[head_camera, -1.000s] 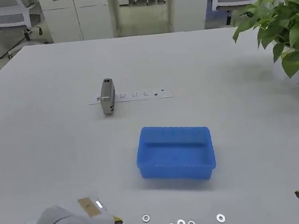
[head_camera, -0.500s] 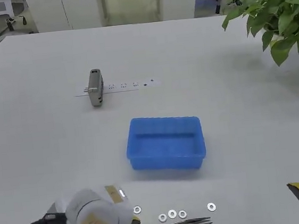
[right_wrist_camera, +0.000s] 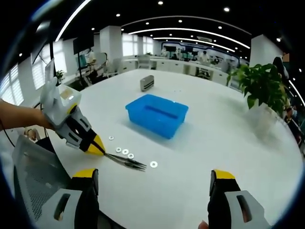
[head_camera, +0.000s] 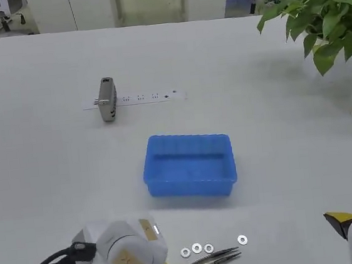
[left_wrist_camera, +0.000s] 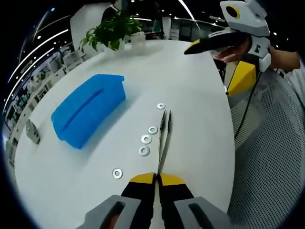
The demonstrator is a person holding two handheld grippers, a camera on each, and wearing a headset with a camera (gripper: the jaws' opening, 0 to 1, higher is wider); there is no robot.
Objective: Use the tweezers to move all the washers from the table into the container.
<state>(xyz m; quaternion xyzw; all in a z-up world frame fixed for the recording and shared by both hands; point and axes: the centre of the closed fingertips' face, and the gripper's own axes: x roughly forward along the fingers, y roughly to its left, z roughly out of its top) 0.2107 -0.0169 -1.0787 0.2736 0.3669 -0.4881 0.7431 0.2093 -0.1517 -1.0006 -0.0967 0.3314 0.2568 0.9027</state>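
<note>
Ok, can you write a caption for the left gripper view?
The left gripper, jaws shut on the tweezers, beside five washers and the blue container.

Slim steel tweezers (left_wrist_camera: 163,138), held by one end, point along seemingly five washers (left_wrist_camera: 146,139) near the blue container (left_wrist_camera: 88,114).

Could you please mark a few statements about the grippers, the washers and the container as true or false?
1. The left gripper is shut on the tweezers. True.
2. The right gripper is shut. False: its jaws stand wide apart and hold nothing.
3. The left gripper view shows five washers on the table. True.
4. Some washers lie in the blue container. False: the container looks empty, and the washers lie on the table in front of it.
5. A leafy plant stands at the far right of the table. True.
</note>
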